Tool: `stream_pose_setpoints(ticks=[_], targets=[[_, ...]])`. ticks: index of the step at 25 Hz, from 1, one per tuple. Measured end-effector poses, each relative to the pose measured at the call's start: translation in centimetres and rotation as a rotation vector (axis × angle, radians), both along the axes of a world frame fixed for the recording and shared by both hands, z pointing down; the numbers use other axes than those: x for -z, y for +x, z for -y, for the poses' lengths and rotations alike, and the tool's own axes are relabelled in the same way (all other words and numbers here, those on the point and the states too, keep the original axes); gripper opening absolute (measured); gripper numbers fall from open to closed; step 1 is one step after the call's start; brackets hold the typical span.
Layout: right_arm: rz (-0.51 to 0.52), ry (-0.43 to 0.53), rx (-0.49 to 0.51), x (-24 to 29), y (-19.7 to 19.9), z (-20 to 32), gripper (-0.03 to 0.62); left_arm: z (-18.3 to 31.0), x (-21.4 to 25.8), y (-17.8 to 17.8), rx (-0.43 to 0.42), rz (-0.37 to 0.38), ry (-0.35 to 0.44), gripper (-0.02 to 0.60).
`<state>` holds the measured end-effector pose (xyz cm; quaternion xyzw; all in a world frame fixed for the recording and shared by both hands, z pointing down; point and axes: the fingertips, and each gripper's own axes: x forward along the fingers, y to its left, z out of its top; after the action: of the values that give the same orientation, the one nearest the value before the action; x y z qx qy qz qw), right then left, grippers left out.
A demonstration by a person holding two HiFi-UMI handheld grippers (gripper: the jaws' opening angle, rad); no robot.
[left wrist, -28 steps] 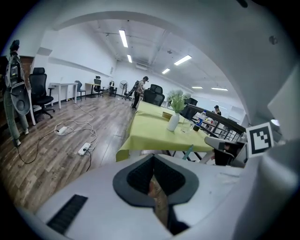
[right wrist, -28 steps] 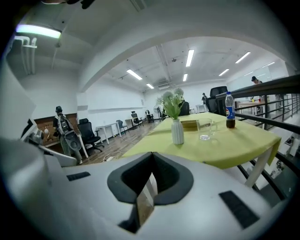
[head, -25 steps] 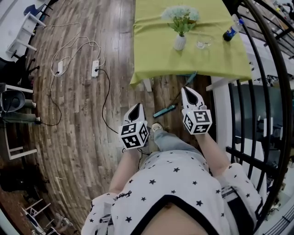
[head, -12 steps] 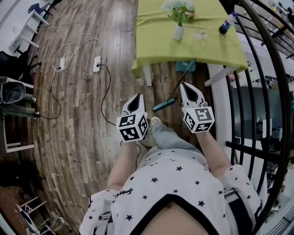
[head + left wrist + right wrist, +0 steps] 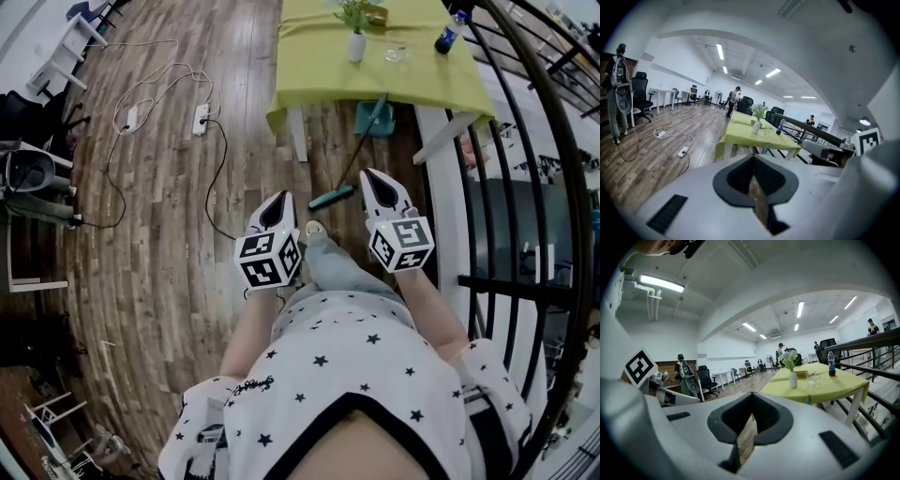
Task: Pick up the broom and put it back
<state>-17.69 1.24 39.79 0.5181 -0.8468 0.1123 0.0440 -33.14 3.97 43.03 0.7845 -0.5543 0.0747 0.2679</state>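
Note:
The broom has a teal head on the wood floor and a thin handle leaning up against the table edge. It lies just ahead of and between my two grippers. My left gripper hangs left of the broom head, jaws shut and empty. My right gripper is to the right of the handle, also shut with nothing in it. In the left gripper view the left gripper shows its pads meeting in a thin line. The right gripper looks the same in its own view. Neither touches the broom.
A table under a yellow-green cloth stands ahead, bearing a flower vase, a glass and a bottle. A teal dustpan sits under it. Black railing runs along the right. Cables and a power strip lie left.
Both grippers have moved forward with the person and risen slightly, staying shut. The table now sits higher in the head view and more of the broom handle shows.

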Motion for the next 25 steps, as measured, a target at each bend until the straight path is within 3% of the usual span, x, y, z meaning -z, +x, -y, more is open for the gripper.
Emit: stream_pose_setpoints(ticks=[6,15,25], targets=[[0.012,0.016,0.017,0.7,0.2,-3.6,-0.006,-3.5,0.2,1.1,-0.028,-0.004,0.007,0.012],[0.004,0.006,0.031,0.8,1.0,-5.2,-0.006,-4.6,1.2,2.2,-0.024,-0.006,0.043,0.011],[-0.006,0.016,0.047,0.8,1.4,-6.4,-0.008,-5.9,0.8,2.1,-0.013,-0.01,0.029,0.012]])
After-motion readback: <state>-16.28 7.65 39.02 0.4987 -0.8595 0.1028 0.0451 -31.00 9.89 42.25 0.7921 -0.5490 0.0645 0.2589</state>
